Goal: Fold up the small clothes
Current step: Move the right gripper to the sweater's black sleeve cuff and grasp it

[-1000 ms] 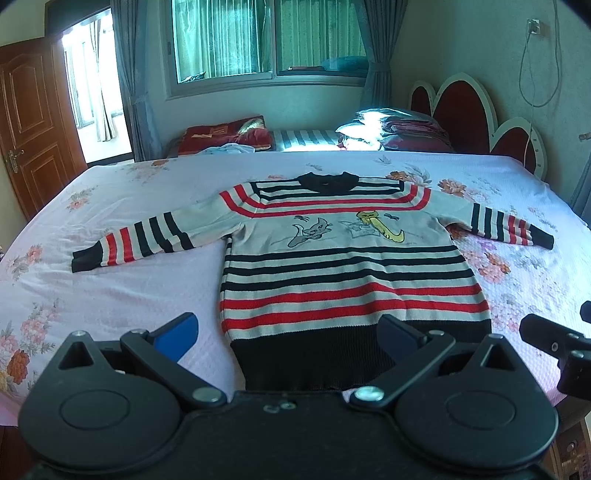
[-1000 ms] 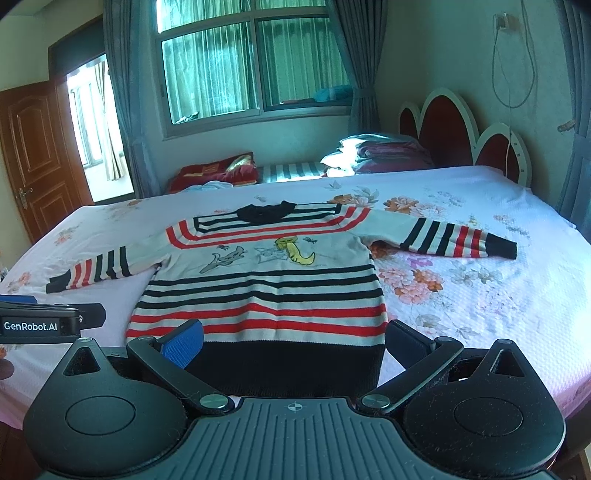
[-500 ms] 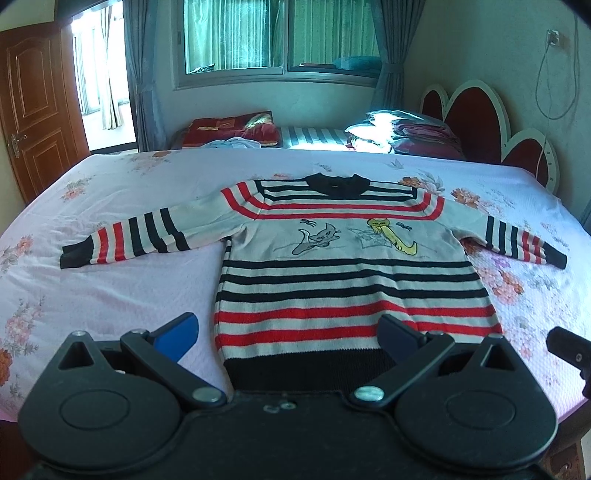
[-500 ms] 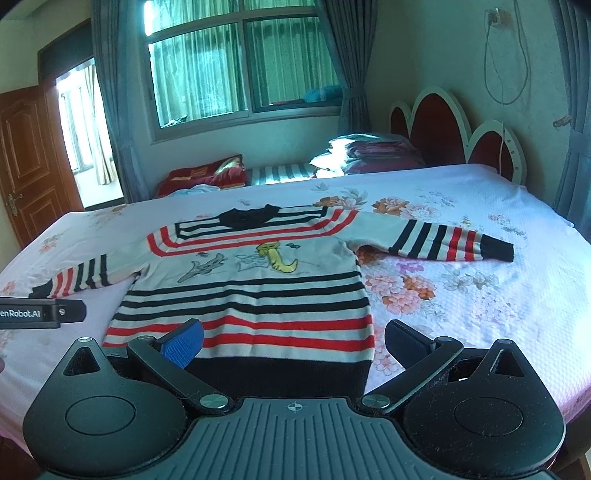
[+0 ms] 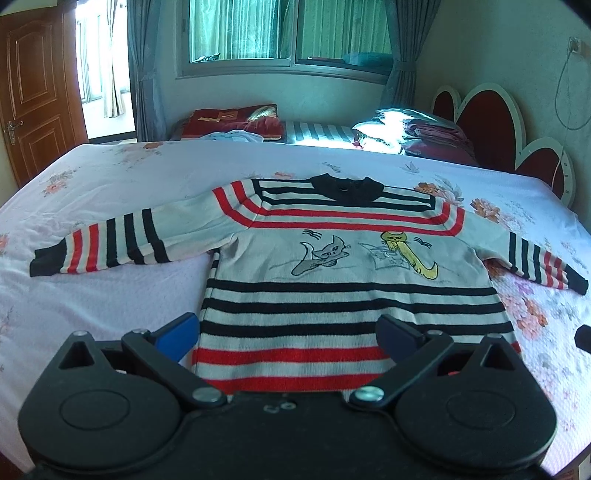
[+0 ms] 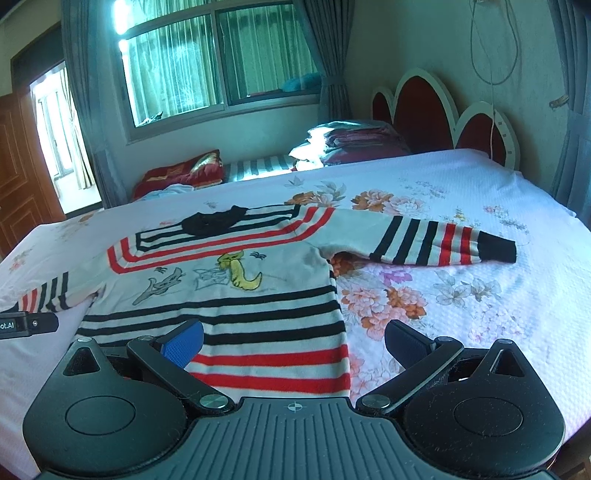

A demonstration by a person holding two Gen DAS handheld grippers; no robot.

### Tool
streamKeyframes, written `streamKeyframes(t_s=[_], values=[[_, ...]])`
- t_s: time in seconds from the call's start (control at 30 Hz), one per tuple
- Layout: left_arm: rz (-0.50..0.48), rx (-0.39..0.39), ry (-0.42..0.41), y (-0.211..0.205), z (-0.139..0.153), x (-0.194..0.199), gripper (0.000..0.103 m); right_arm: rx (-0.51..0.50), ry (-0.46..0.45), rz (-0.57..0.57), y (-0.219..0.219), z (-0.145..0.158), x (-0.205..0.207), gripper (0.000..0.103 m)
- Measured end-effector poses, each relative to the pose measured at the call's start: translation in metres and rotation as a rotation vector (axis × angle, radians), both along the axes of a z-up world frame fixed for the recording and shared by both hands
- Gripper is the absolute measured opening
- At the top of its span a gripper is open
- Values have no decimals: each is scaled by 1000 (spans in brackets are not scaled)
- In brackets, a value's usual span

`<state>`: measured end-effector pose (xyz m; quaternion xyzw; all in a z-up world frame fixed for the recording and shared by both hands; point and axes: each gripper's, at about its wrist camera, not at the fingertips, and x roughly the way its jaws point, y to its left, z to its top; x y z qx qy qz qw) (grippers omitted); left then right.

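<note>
A small striped sweater (image 5: 347,266) lies flat on the bed (image 5: 110,177), face up. It has black, red and white stripes and two cartoon cats on the chest. Its black collar (image 5: 345,188) is on the far side and its bottom edge is on the near side. Both sleeves are spread out, one to the left (image 5: 122,243) and one to the right (image 6: 436,240).

The left gripper (image 5: 290,330) is wide open and holds nothing. It hangs over the near part of the sweater, and the red stripes show between its two blue fingers.

The right gripper (image 6: 293,339) is wide open too and holds nothing. It is over the near right part of the sweater. Its left finger (image 6: 183,343) is above the stripes. Its right finger (image 6: 406,341) is above the flowery bed sheet, just beside the sweater's right edge.

Far away, a red pillow (image 5: 236,120) and a pile of folded bedding (image 5: 417,133) sit near the window (image 5: 284,33). A red headboard (image 6: 432,107) stands on the right.
</note>
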<state>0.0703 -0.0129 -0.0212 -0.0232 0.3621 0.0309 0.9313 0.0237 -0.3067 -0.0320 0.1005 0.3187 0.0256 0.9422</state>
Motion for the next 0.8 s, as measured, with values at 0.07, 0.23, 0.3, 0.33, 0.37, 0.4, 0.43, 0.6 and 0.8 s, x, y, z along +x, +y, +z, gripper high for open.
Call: streamKeyframes(t_s=[0.07,0.23,0.3,0.33,0.37,0.4,0.43,0.6,0.8], values=[[-1,10,1,-3,-3,11,101,2,3,-2,-7,-4,12,103],[8,26,9,-9,-12,41,100,11,35,-28,-32,-16,46,103],[14,16,18,-11,-16,54,99,21,38,-44,-46,-21,59,103],[17,14,18,-13,-18,60,99,20,40,-54,-52,-23,65,103],[20,14,17,-15,-20,66,99,20,41,-61,-58,-26,71,103],[21,12,14,-16,-22,71,99,21,44,-69,-64,-28,77,103],[23,12,15,-18,-24,77,99,23,51,-76,-71,-32,85,103],[35,16,17,-28,-34,105,98,30,82,-106,-99,-50,116,103],[32,40,30,-40,-48,137,96,43,123,-170,-137,-73,150,102]])
